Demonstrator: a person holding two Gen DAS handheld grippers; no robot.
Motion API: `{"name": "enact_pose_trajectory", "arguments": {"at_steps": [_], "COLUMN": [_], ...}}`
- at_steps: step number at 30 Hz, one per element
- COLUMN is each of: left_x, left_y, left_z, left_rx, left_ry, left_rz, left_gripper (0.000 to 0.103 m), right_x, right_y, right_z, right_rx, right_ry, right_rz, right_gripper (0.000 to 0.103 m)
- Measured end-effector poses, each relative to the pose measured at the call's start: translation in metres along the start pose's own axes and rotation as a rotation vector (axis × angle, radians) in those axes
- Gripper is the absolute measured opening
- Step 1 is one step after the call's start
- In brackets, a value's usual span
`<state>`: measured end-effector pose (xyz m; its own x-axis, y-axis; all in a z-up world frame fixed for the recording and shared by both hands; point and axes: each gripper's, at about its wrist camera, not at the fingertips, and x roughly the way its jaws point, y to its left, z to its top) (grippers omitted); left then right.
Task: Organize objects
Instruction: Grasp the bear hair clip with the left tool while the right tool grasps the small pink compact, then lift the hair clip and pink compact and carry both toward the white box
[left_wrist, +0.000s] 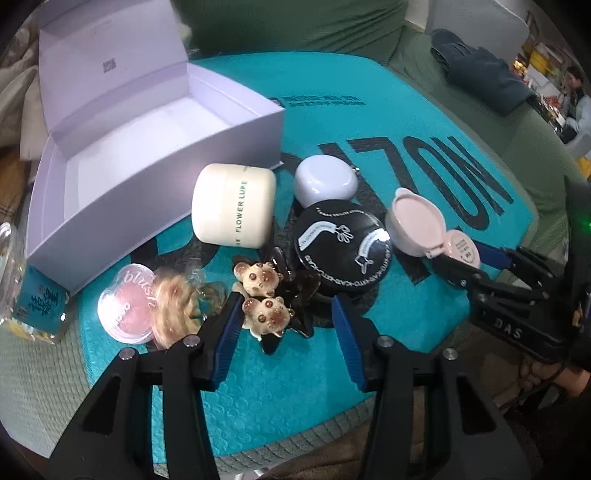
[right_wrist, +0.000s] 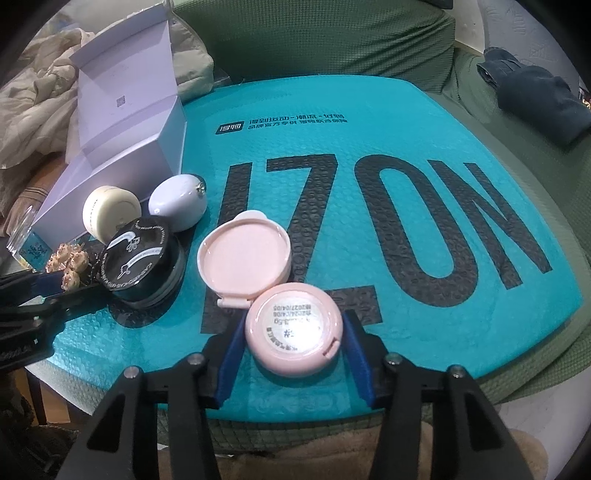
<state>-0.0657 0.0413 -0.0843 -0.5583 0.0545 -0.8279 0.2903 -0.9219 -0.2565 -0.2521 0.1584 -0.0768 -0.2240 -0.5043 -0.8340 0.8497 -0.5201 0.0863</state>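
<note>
The left gripper (left_wrist: 288, 321) tilts steeply downward, its black arms spreading towards the camera; its blue pads (left_wrist: 225, 332) stand apart on either side of the bear hair clip (left_wrist: 266, 314), the left one touching it, the right one just clear. The right gripper (right_wrist: 295, 328) tilts down equally steeply; its pads (right_wrist: 356, 354) press both sides of the pink compact (right_wrist: 291, 343).
</note>
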Motion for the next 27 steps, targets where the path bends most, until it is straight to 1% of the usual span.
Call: {"name": "enact_pose_trajectory", "arguments": {"at_steps": [2,6,8,9,12,13,14,19,21,23,24,25,27], "left_x": [0.004,0.009,0.011,0.012,0.021,0.024,0.025,0.028,0.026,0.025,0.023,0.023,0.023], "left_y": [0.002,0.0,-0.002,-0.004,-0.005,-0.005,-0.009,-0.019,-0.018,-0.018,-0.018,-0.018,-0.018], "left_z": [0.001,0.003,0.004,0.004,0.006,0.005,0.005,0.005,0.004,0.004,0.003,0.003,0.003], "left_rx": [-0.022,-0.02,-0.004,0.01,0.02,0.022,0.035,0.083,0.083,0.084,0.085,0.086,0.083], "left_ry": [0.009,0.005,0.0,-0.003,0.024,0.034,0.021,0.012,0.009,0.005,0.003,0.004,0.008], "left_rz": [-0.001,0.005,0.015,0.021,0.022,0.014,0.017,0.046,0.045,0.05,0.054,0.052,0.039], "left_gripper": [0.048,0.048,0.049,0.05,0.056,0.061,0.065,0.066,0.062,0.048,0.045,0.041,0.041], "right_x": [0.0,0.0,0.001,0.002,0.004,0.005,0.006,0.009,0.008,0.007,0.007,0.006,0.005], "right_y": [-0.001,-0.002,-0.001,0.0,0.004,0.005,0.006,0.009,0.009,0.008,0.007,0.006,0.006], "right_z": [-0.001,-0.001,0.0,0.0,0.001,0.001,0.002,0.004,0.003,0.002,0.002,0.001,0.0], "right_rx": [0.003,0.011,0.008,0.004,-0.011,-0.017,-0.021,-0.016,-0.016,-0.01,-0.006,-0.003,-0.003], "right_ry": [-0.001,-0.002,0.0,0.001,0.008,0.011,0.013,0.014,0.009,0.002,-0.004,-0.005,-0.008], "right_rz": [0.003,0.011,0.023,0.026,0.017,0.01,0.004,-0.03,-0.035,-0.048,-0.048,-0.042,-0.037], "right_gripper": [0.052,0.053,0.057,0.06,0.064,0.066,0.066,0.068,0.067,0.058,0.052,0.052,0.052]}}
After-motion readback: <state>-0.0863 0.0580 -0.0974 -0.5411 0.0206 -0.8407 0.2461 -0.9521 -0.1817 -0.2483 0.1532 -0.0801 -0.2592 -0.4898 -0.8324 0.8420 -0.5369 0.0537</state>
